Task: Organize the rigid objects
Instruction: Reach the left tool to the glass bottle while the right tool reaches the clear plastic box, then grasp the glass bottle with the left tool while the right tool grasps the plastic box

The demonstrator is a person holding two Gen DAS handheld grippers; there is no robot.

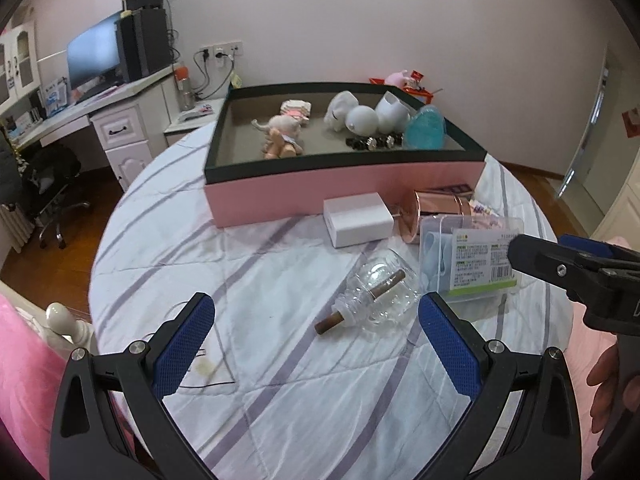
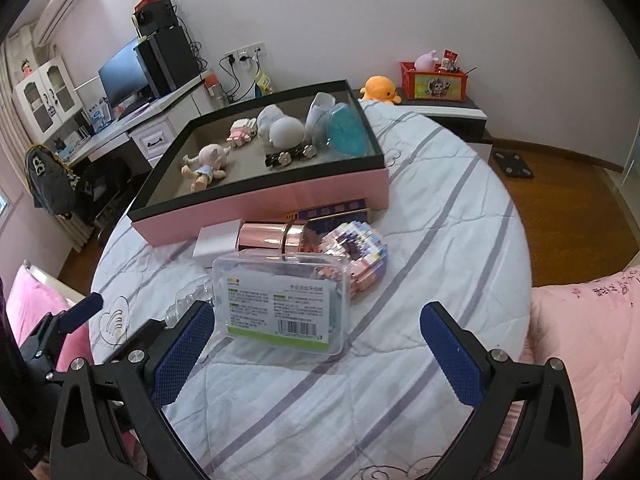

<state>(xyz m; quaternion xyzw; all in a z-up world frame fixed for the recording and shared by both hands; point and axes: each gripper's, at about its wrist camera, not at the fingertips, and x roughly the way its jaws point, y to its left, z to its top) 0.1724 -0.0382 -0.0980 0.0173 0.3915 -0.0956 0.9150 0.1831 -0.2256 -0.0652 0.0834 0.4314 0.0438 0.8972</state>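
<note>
Bedspread [image 2: 420, 208] and pink tray [image 2: 260, 200] fill both views, but only your right wrist view shows the orange plush [image 2: 378, 88], and only your left shows the whole glass bottle [image 1: 376, 296] lying between its fingers. Your left gripper [image 1: 316, 340] hovers low, jaws wide, empty. Your right gripper [image 2: 316, 344] gapes too, its left pad [image 2: 184, 352] just beside the clear plastic case [image 2: 280, 300].

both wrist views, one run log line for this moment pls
left gripper: open, empty, over glass bottle | right gripper: open, empty, near clear plastic case | pink box: partly filled
</note>
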